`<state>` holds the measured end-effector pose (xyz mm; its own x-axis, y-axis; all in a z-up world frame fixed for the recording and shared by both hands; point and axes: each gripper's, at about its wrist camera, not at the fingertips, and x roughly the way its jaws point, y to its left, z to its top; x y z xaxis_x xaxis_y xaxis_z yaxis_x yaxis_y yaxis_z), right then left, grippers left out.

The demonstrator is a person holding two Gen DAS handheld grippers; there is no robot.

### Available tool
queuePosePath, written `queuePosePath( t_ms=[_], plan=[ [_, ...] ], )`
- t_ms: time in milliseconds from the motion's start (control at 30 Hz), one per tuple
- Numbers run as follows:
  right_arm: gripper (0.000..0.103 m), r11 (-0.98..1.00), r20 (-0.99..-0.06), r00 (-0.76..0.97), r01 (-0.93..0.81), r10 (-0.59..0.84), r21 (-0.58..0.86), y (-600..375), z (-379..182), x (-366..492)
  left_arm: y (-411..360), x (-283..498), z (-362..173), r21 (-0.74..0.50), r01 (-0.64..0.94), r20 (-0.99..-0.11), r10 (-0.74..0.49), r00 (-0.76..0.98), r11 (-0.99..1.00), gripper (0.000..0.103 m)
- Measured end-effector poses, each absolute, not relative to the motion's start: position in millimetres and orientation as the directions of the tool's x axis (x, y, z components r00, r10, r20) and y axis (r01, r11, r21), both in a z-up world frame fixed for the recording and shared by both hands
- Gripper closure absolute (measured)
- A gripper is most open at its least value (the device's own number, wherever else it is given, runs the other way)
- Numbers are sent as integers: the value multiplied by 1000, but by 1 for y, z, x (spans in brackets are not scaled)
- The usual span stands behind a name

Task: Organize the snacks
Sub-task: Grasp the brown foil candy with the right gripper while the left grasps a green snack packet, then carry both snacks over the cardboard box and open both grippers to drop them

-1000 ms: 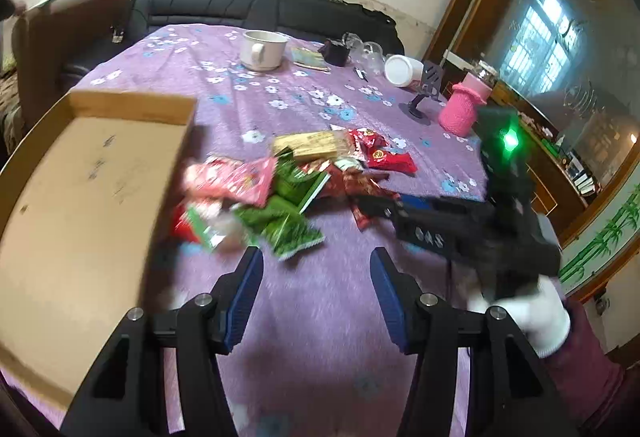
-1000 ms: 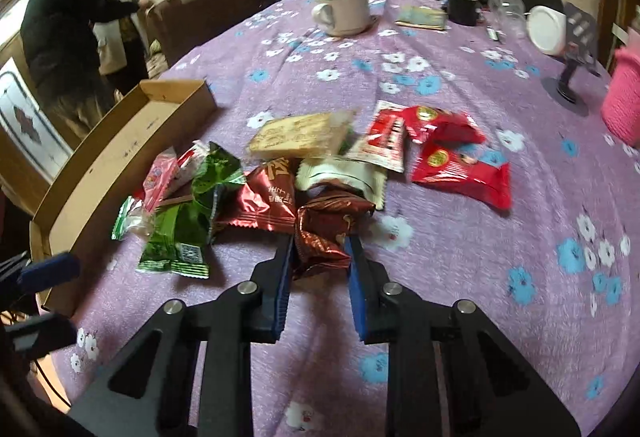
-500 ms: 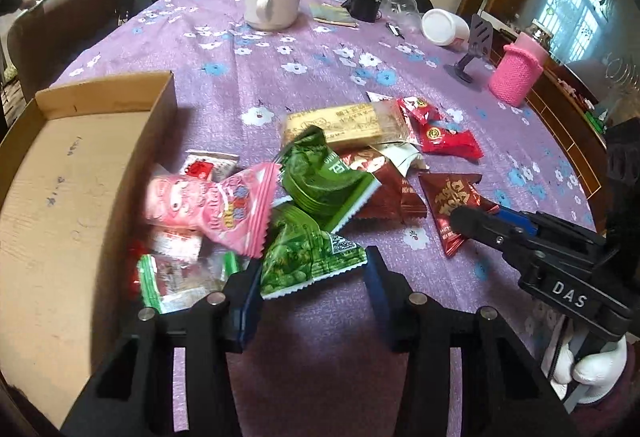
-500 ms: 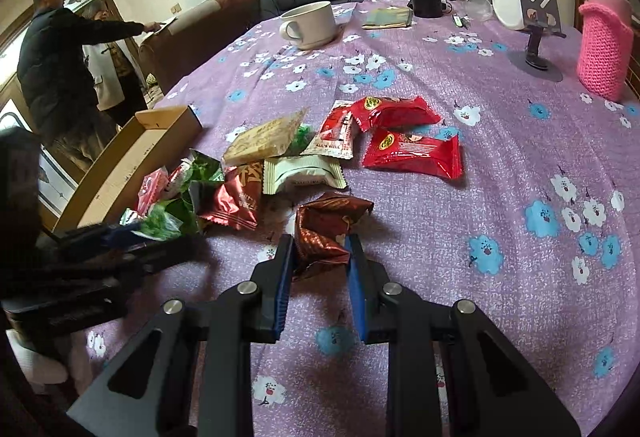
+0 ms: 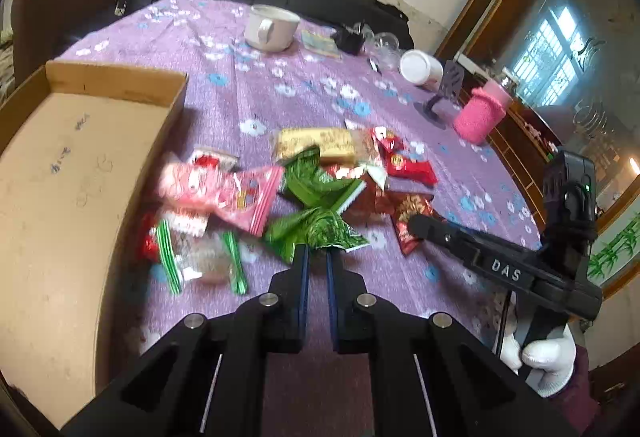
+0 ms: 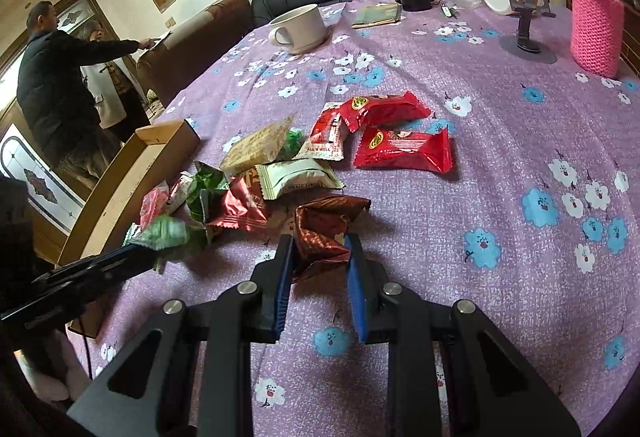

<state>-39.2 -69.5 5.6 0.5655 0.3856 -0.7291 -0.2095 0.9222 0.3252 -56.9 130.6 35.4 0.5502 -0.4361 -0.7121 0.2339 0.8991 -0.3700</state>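
Two glossy red foil packets (image 6: pixel 404 147) lie flat; left gripper (image 5: pixel 316 251) pinches one crinkled green foil packet (image 5: pixel 316 231), right gripper (image 6: pixel 320 249) one crumpled brown foil packet (image 6: pixel 324 227).

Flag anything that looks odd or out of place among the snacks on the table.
The cardboard box is bare while every snack lies in a jumbled, overlapping heap on the purple tablecloth beside it. The brown packet is crumpled in the right tongs.
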Motion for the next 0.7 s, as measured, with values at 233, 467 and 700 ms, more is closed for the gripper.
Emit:
queuePosePath(
  t_ms=[233,467,700],
  plan=[
    [76,929,-735,569,-197,369,314,-70,4,-40,126,-55,38,-342,220,-729,-406,551,913,58],
    [75,929,-737,567,-190,368,317,-73,3,-39,114,-61,43,-288,249,-739,-380,556,925,38],
    [75,928,-736,567,-190,371,321,-72,2,-38,85,-29,19,-121,267,-791,-255,556,956,65]
  ],
)
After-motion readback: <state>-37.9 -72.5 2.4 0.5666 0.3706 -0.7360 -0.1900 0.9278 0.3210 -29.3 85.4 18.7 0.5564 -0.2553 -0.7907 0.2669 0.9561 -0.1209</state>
